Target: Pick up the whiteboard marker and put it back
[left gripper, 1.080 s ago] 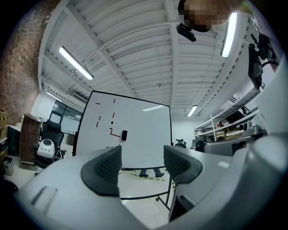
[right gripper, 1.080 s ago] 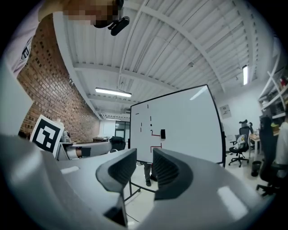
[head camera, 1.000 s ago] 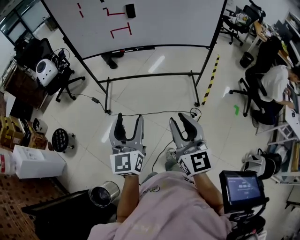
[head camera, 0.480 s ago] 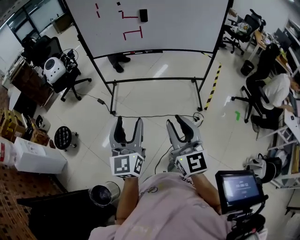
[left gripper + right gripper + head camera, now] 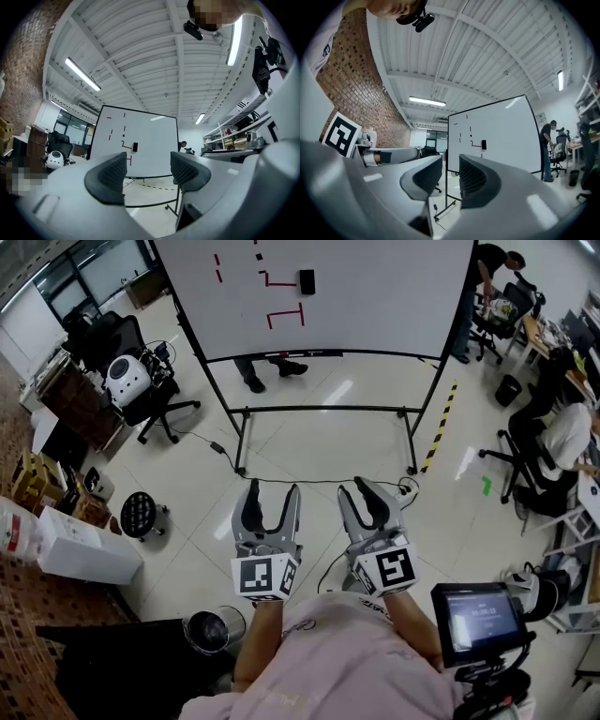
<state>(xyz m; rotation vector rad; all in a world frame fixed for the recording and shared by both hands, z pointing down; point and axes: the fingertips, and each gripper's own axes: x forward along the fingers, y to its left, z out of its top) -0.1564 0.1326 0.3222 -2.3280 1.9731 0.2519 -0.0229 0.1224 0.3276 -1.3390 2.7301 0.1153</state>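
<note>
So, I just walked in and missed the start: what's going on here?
A person faces a whiteboard across open floor, holding the left hand-held gripper and the right hand-held gripper out toward it. Both have their jaws apart with nothing between them, so nothing is picked up yet. The board stands some way ahead, bearing red marks and a small black block.

- Two grippers: left gripper [image 5: 272,495], right gripper [image 5: 363,491].
- One whiteboard [image 5: 375,287], with one black block [image 5: 307,280] stuck on it.
- Three bystanders: legs [image 5: 267,367] behind the board, standing person [image 5: 487,268], seated person [image 5: 567,432].
- One round stool [image 5: 141,514].
- One metal bin [image 5: 214,629].
- One white box [image 5: 84,549].
- One small screen [image 5: 473,613].
</note>
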